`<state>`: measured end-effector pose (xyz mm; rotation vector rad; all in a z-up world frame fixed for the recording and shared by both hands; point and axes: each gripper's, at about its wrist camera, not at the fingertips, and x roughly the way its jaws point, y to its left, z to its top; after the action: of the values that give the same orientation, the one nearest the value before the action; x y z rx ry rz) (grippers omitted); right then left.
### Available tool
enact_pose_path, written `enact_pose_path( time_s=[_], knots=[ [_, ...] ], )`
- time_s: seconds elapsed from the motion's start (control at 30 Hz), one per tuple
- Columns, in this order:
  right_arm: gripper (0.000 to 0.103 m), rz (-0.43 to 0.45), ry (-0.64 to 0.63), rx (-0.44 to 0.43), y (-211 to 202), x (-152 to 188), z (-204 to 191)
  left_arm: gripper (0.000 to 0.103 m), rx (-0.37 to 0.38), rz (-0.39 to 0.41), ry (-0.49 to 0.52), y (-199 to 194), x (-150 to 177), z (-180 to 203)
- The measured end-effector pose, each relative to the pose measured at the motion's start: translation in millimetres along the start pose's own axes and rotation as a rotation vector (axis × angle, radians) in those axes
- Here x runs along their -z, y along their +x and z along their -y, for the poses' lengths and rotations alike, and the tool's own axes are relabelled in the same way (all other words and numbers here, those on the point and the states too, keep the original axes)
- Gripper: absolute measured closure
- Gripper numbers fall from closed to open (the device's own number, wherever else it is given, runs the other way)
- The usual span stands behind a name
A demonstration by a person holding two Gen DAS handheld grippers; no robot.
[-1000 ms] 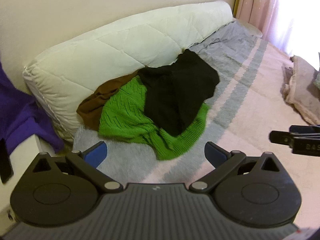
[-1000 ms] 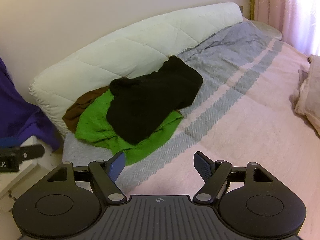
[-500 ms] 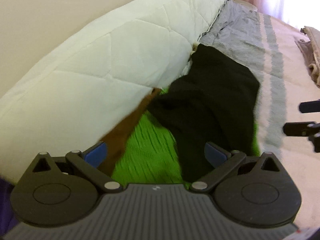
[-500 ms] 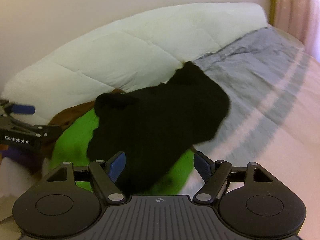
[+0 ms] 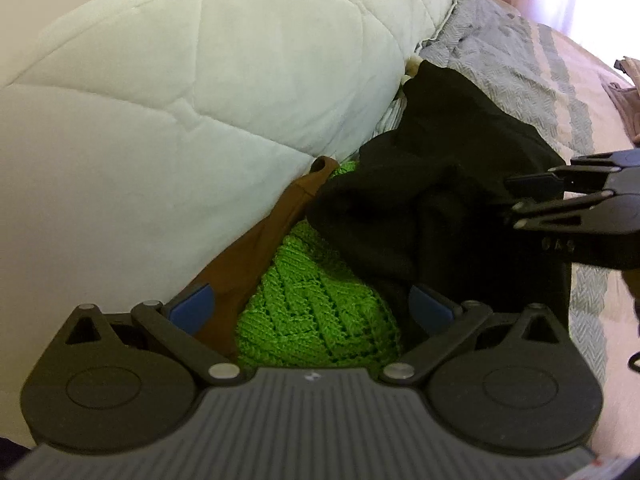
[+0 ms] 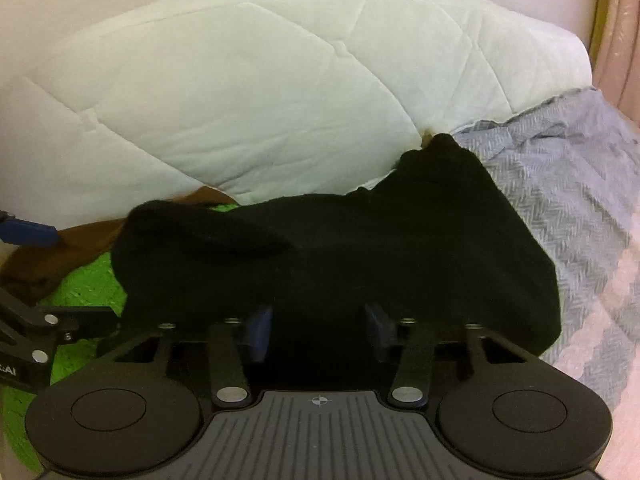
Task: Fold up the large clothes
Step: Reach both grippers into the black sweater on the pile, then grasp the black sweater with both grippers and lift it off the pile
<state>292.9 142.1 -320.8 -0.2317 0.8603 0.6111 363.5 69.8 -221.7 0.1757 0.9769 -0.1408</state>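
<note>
A black garment (image 5: 440, 208) (image 6: 360, 248) lies crumpled on top of a bright green knit sweater (image 5: 320, 288) (image 6: 80, 280) and a brown garment (image 5: 256, 248) (image 6: 48, 256), all heaped on the bed against a white quilt. My left gripper (image 5: 311, 306) is open, low over the green knit, its left finger by the brown cloth. My right gripper (image 6: 319, 332) (image 5: 520, 200) is pushed into the black garment's near edge. Its jaws are partly closed with black fabric between them and a clear gap left.
A rolled white quilted duvet (image 5: 200, 100) (image 6: 260, 100) runs along the wall behind the heap. The grey and pink striped bedspread (image 5: 520, 60) (image 6: 580, 200) stretches to the right. A beige folded cloth (image 5: 628, 96) lies at the far right.
Both grippers have moved in close to the heap. The right gripper's jaws have narrowed and now sit in the black garment. The left gripper stays wide open, now over the green sweater.
</note>
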Motion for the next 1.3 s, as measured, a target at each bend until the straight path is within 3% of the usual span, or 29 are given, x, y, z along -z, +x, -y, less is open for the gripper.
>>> enact_pose_path(
  time_s=[0.03,0.1,0.23,0.4,0.63,0.83,0.97,1.07,1.17,1.23,1.3],
  knots=[
    [0.093,0.003,-0.005,-0.012,-1,-3,3,0.001,-0.004,0.002,0.003,-1,-1,2],
    [0.098,0.031,0.002,-0.02,-16,-5,12,0.001,-0.005,0.016,0.005,-6,-5,6],
    [0.101,0.12,0.097,0.014,-72,0,41,0.001,0.015,0.084,0.012,-38,-15,26],
    [0.101,0.196,0.262,0.088,-173,42,94,0.001,0.083,0.136,0.024,-90,-9,75],
    [0.101,0.267,0.489,0.253,-335,170,158,0.001,0.178,0.18,0.101,-180,35,184],
    [0.102,0.162,0.714,0.396,-442,325,202,0.001,0.265,0.155,0.217,-235,99,281],
    [0.102,0.032,0.837,0.423,-464,404,224,0.001,0.312,0.124,0.35,-240,126,335],
    [0.101,-0.017,0.833,0.483,-473,426,219,0.001,0.333,0.114,0.466,-233,136,358],
    [0.089,-0.014,0.802,0.487,-474,424,207,0.001,0.343,0.14,0.61,-218,138,373],
    [0.057,-0.005,0.737,0.465,-466,419,185,0.001,0.349,0.158,0.711,-201,133,378],
    [0.048,-0.01,0.648,0.437,-451,410,166,0.002,0.359,0.173,0.809,-179,126,382]
  ],
)
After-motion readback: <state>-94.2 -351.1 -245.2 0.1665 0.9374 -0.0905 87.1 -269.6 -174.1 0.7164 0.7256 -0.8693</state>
